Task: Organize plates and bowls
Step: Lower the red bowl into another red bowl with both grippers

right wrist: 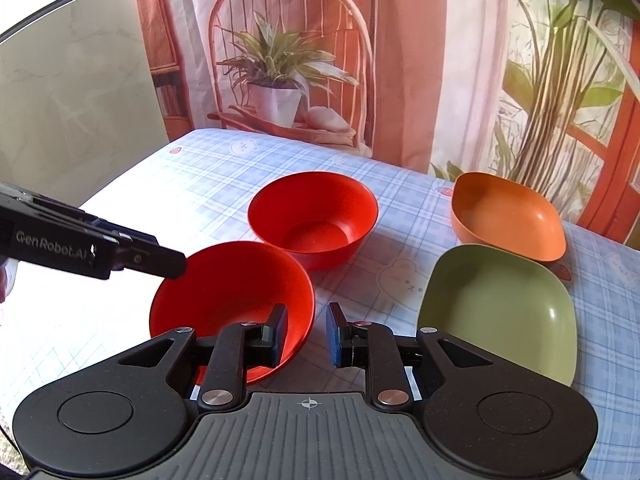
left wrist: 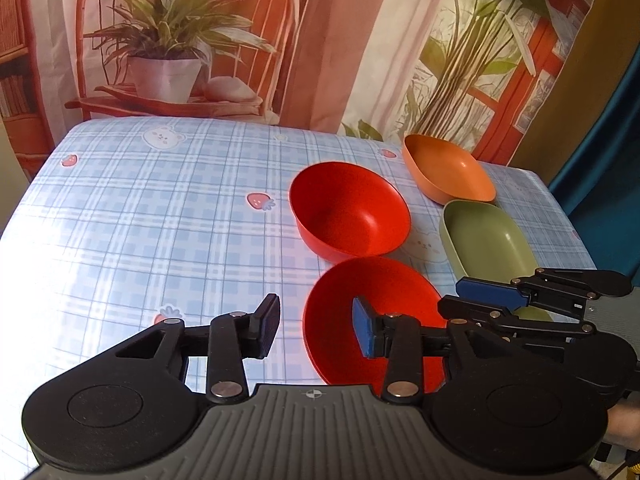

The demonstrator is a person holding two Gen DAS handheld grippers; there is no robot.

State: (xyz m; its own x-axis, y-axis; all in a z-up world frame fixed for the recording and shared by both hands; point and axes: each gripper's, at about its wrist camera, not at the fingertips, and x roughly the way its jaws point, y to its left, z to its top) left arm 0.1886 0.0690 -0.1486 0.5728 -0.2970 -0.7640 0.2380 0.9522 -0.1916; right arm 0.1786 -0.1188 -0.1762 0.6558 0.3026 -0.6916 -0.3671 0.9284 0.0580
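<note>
Two red bowls stand on the checked tablecloth. The near red bowl [left wrist: 400, 292] [right wrist: 232, 288] sits between both grippers. My left gripper [left wrist: 316, 330] is open and straddles its left rim, one finger outside and the blue pad inside, with neither pressing on it. From the right wrist view the left gripper [right wrist: 168, 266] reaches over that same rim. My right gripper [right wrist: 307, 334] [left wrist: 456, 294] straddles the bowl's right rim with a narrow gap, its pads off the wall. The far red bowl [left wrist: 352, 208] [right wrist: 312, 216] stands just behind and is empty.
An orange squarish dish [left wrist: 448, 172] [right wrist: 508, 216] and a green squarish dish [left wrist: 488, 240] [right wrist: 500, 312] stand at the right of the table [left wrist: 160, 220]. A printed backdrop hangs behind the table. The table's left half holds no dishes.
</note>
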